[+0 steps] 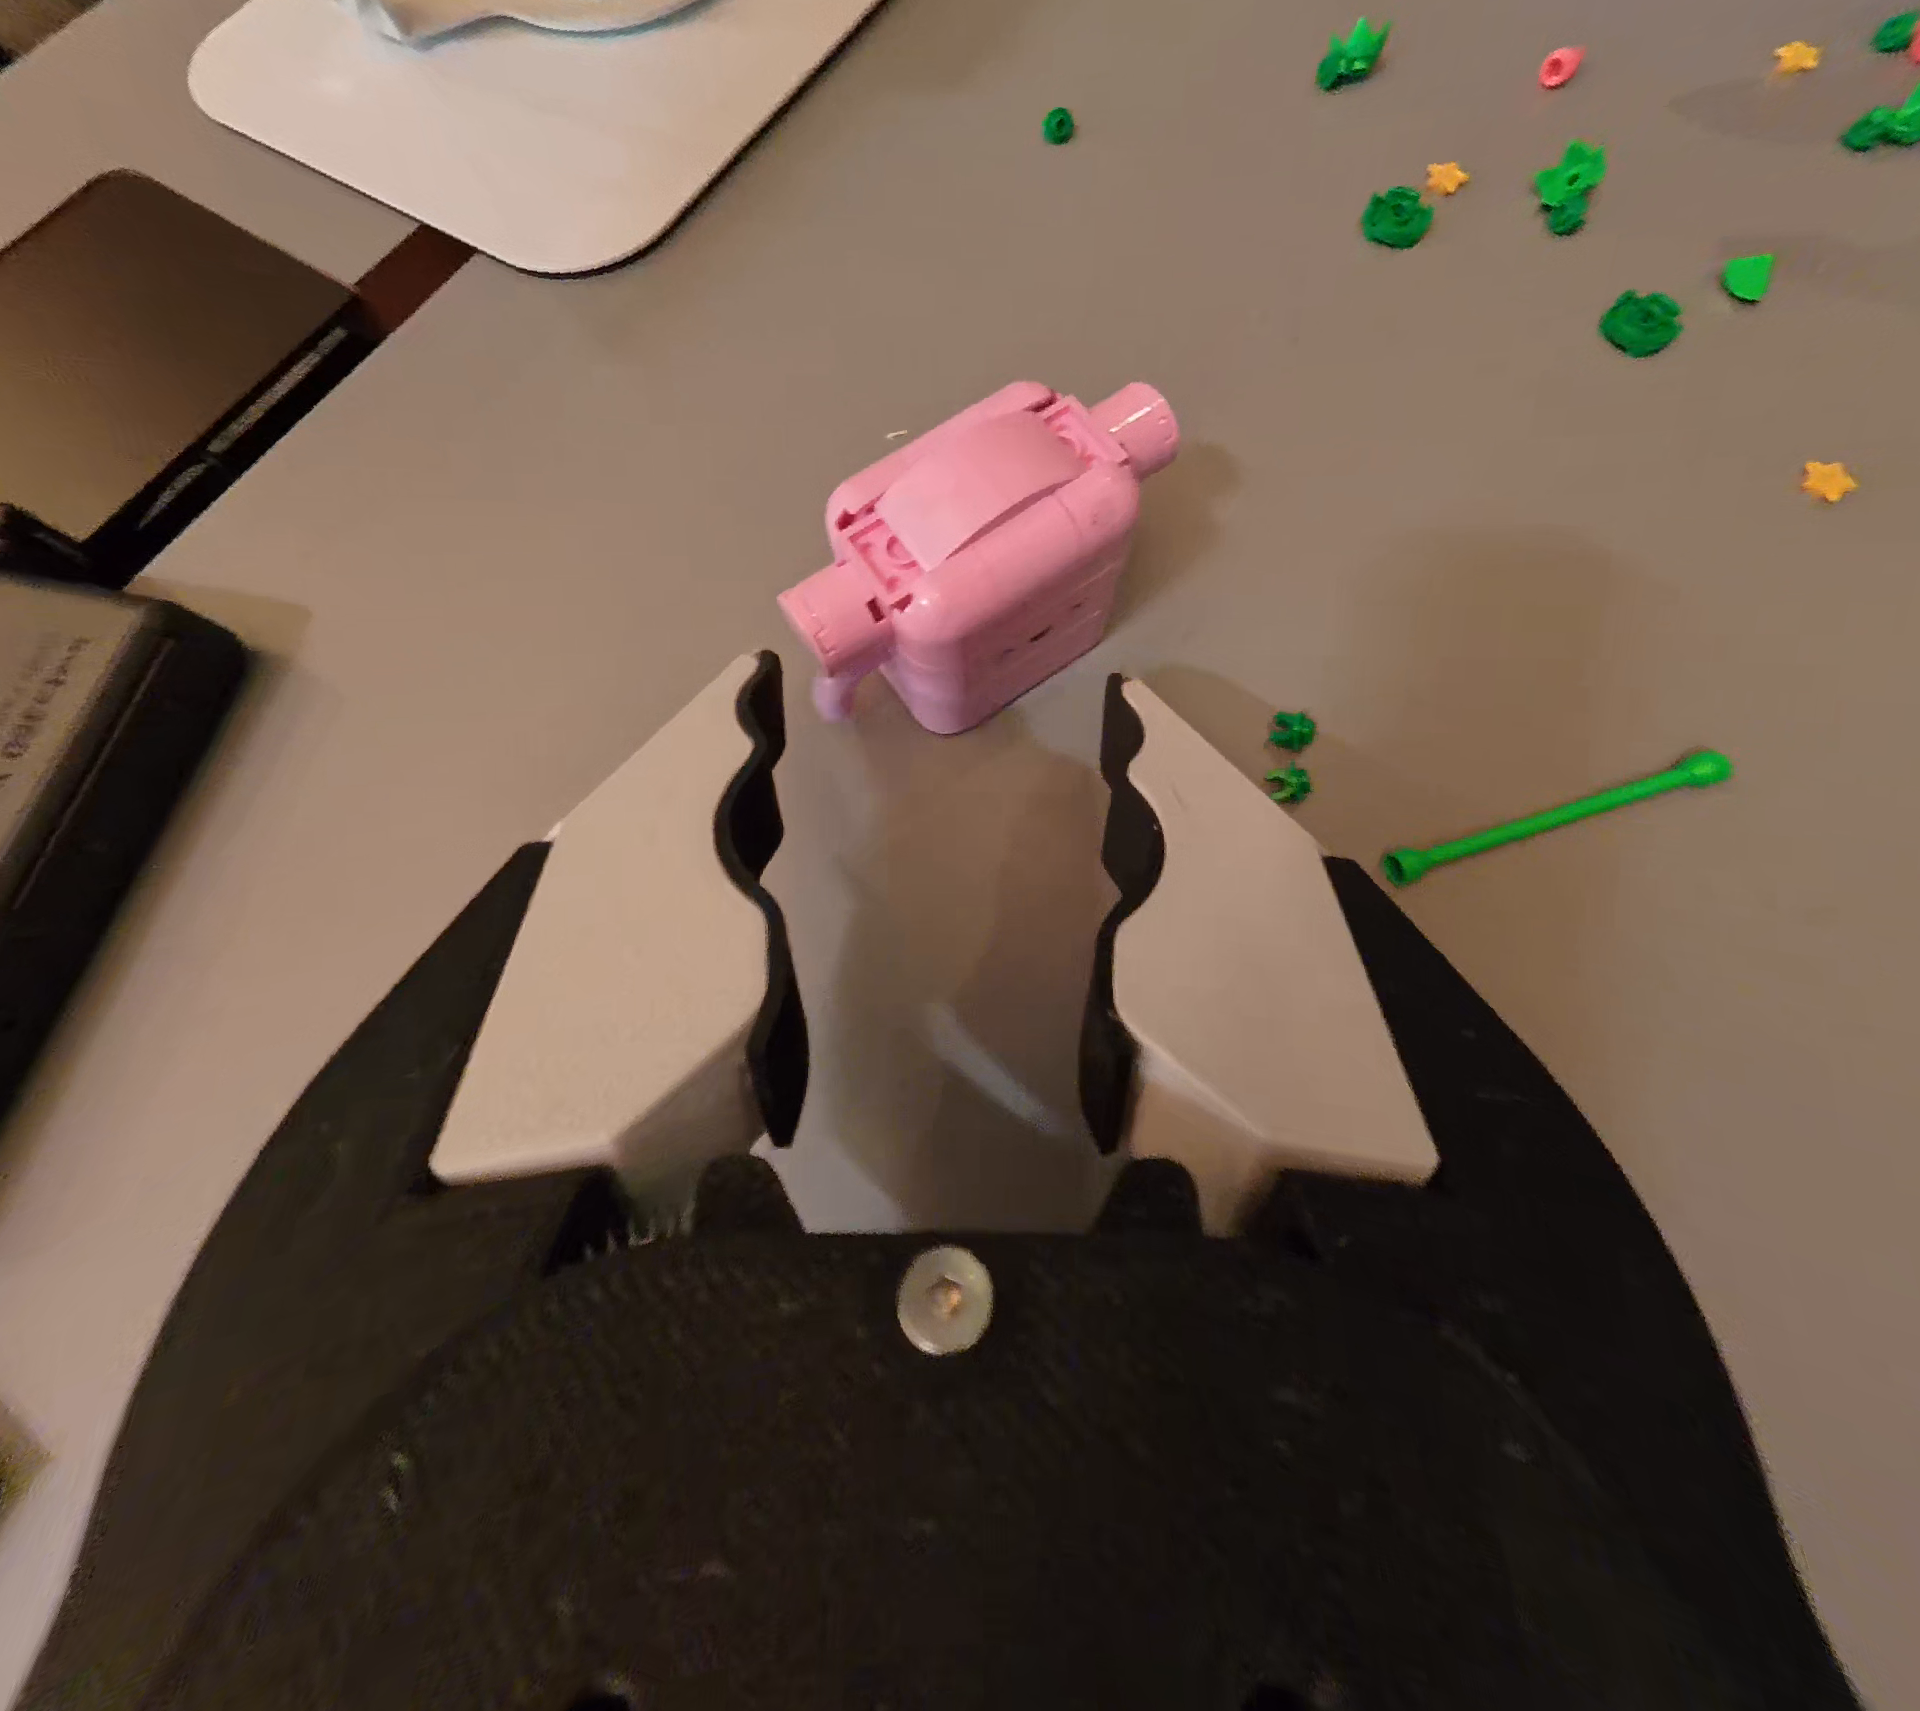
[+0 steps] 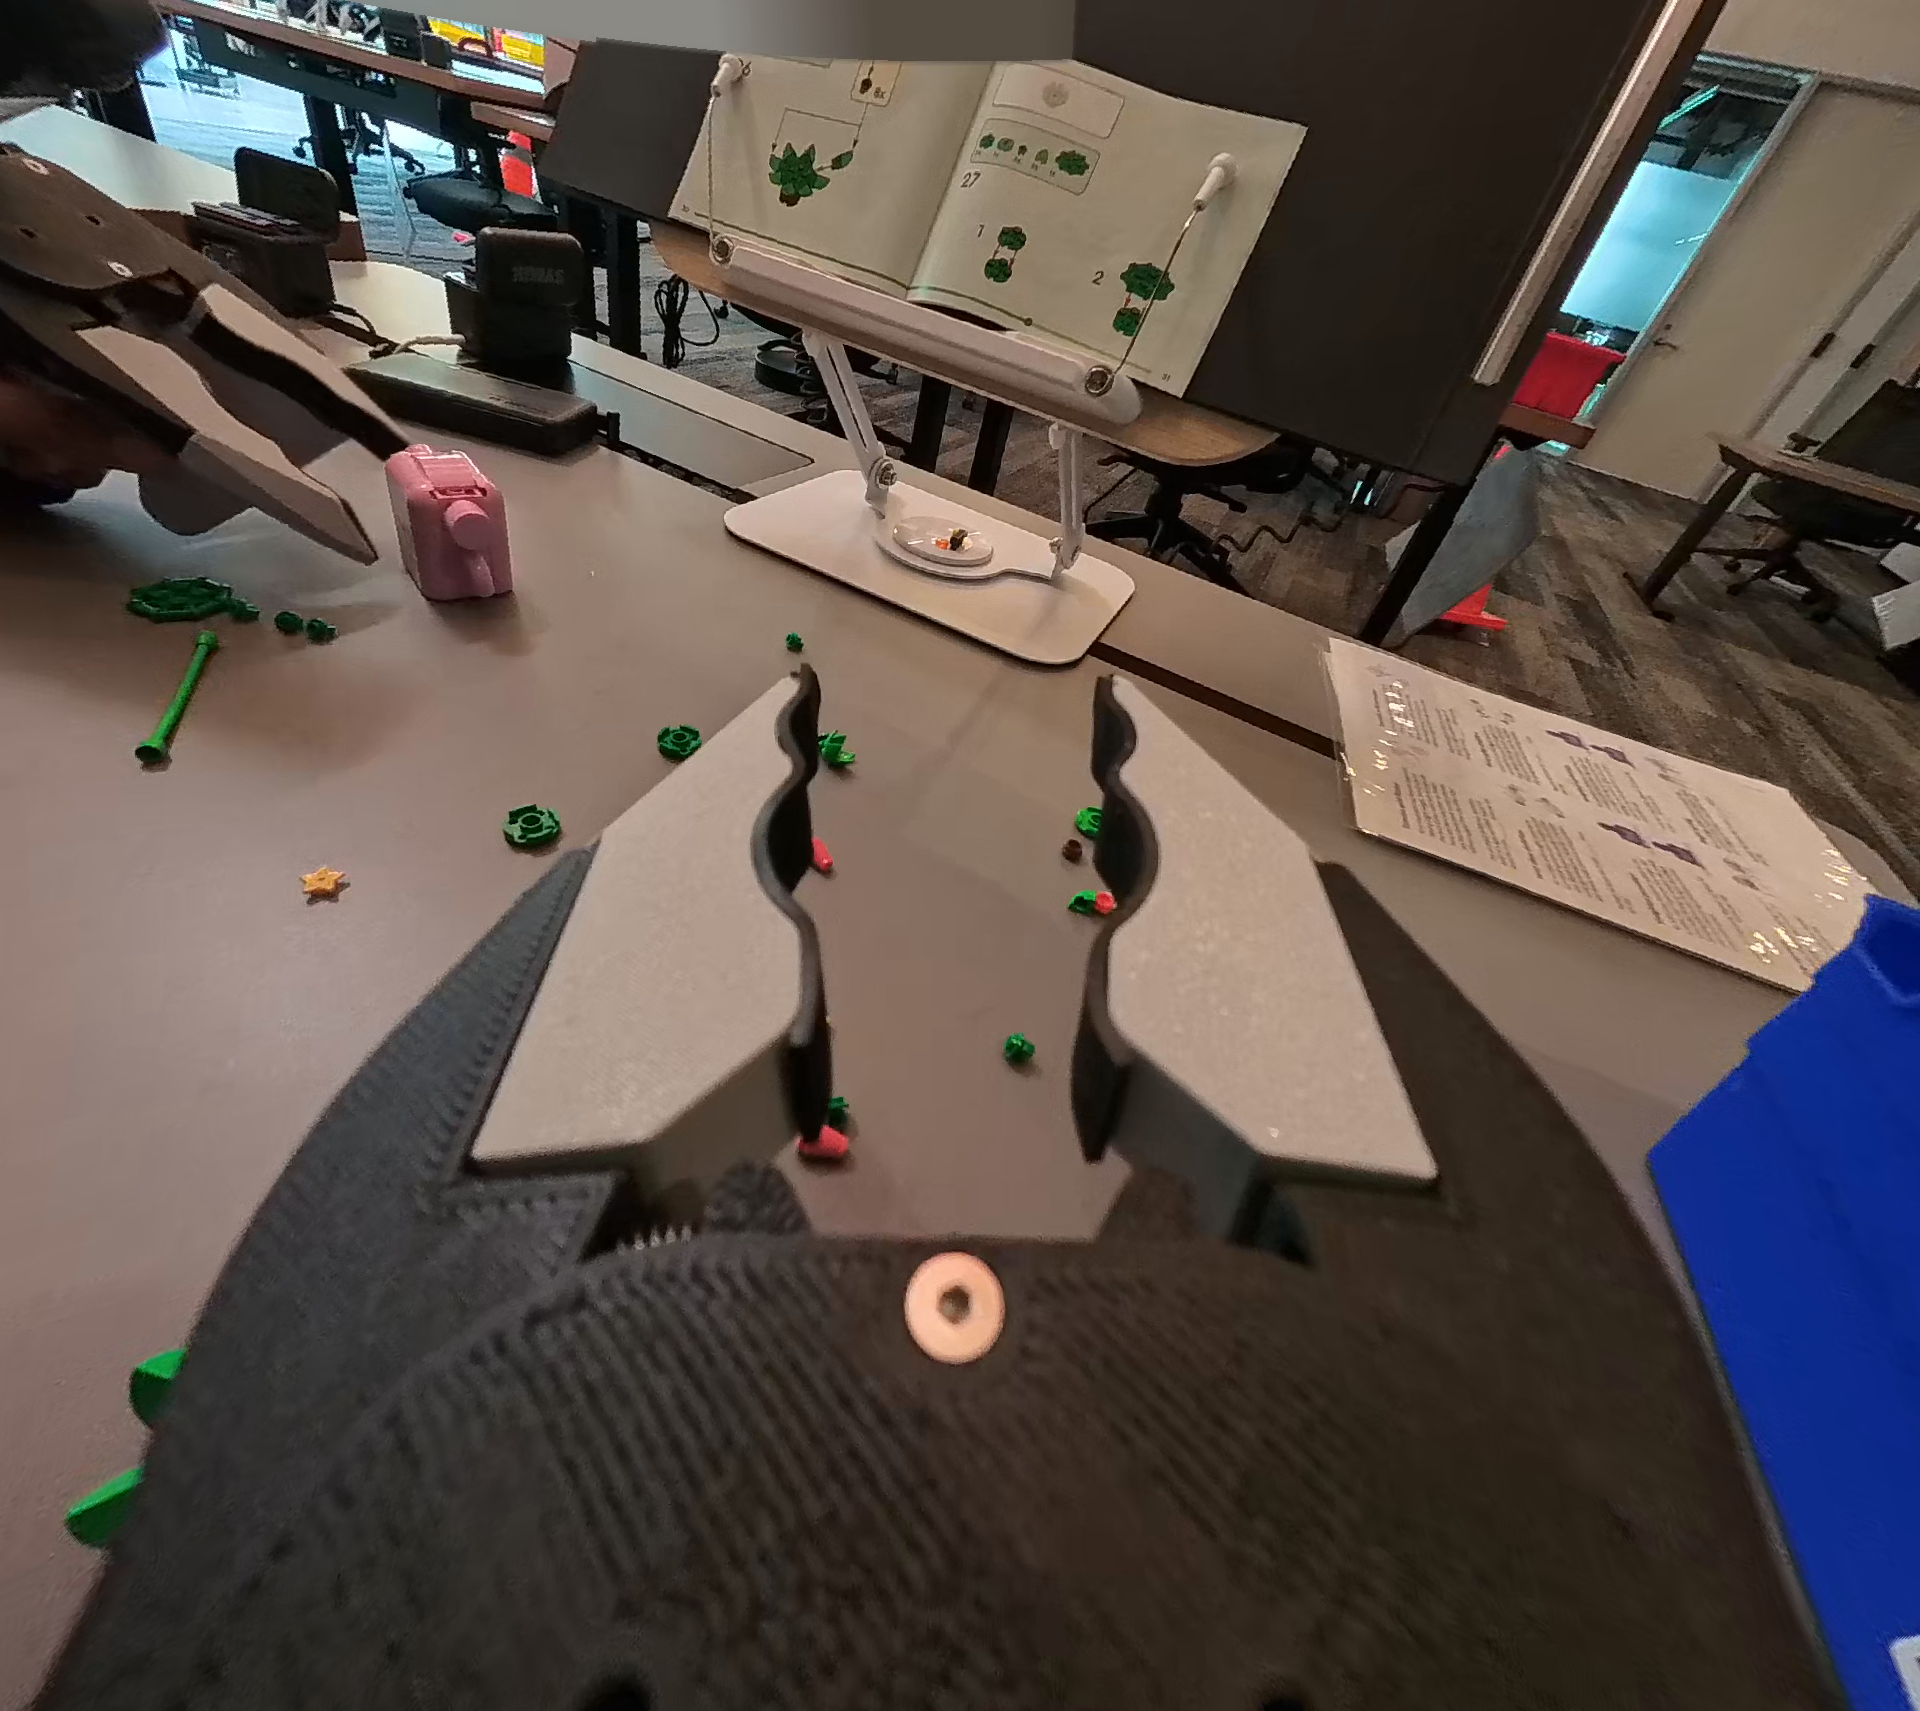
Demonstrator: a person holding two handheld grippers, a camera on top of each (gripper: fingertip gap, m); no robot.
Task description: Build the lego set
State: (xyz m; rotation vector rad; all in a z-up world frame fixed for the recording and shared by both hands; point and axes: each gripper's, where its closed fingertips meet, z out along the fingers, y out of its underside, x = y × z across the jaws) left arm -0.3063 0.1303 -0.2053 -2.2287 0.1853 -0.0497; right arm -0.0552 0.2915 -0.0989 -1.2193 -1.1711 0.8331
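A pink brick-built block (image 1: 977, 555) with a round stub on two sides stands on the grey table (image 1: 1351, 986); it also shows in the right wrist view (image 2: 449, 523). My left gripper (image 1: 940, 674) is open and empty, its tips just short of the block; it shows at the far left of the right wrist view (image 2: 353, 518). My right gripper (image 2: 951, 685) is open and empty above scattered small green pieces (image 2: 531, 826). A green rod (image 1: 1553, 818) lies to the right of the left gripper and shows in the right wrist view (image 2: 179, 698).
A white book stand (image 2: 935, 560) holds an open instruction booklet (image 2: 987, 207); its base shows in the left wrist view (image 1: 582, 103). A laminated sheet (image 2: 1590, 820) and a blue box (image 2: 1808, 1266) lie right. Yellow stars (image 1: 1827, 480) and pink pieces (image 1: 1558, 67) lie loose. Black devices (image 1: 94, 726) sit left. The green rod (image 1: 1553, 818) is about 9 cm from my left fingertips and 25 cm from my right. It is also in sight in the right wrist view (image 2: 179, 693).
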